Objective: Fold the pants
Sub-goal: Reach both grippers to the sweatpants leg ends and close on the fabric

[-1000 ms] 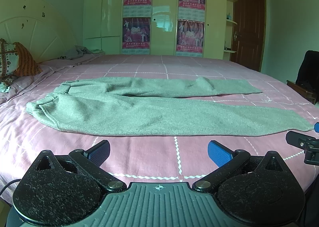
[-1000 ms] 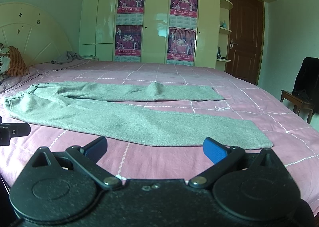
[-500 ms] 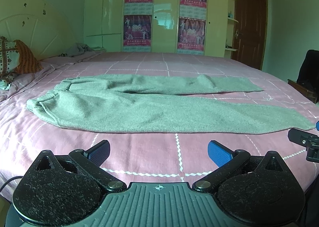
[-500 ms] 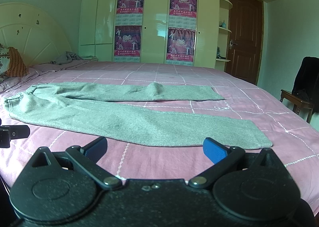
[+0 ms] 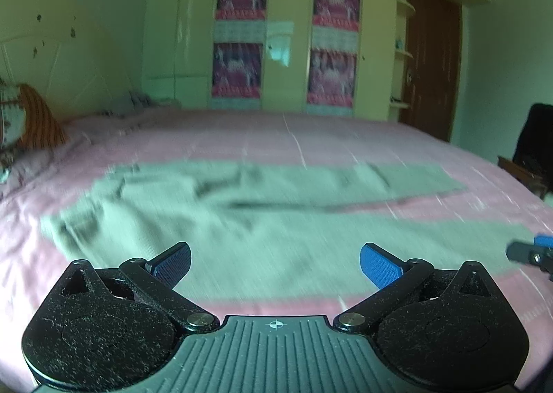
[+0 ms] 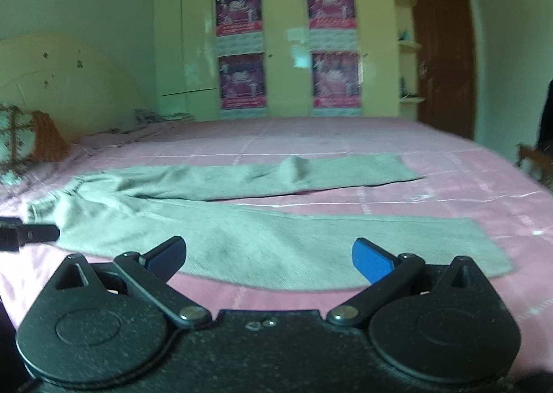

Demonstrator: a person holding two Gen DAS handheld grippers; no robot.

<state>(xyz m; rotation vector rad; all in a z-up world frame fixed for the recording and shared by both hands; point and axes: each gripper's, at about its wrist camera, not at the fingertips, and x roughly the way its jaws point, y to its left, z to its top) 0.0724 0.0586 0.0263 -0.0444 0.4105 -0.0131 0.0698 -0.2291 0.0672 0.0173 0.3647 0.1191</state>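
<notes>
My left gripper is spread wide, nothing btwn the blue pads, hovering over the near leg of the grey pants. My right gripper is likewise released, empty, w/ the same leg's near edge just ahead. Pants lie flat on the pink bedsheet, legs apart, waistband left. Beyond: headboard, wardrobe w/ posters, brown door.

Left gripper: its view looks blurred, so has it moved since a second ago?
Yes. The left gripper has advanced toward the grey-green pants; its fingertips now overlap the cloth instead of bare pink bedspread.
</notes>
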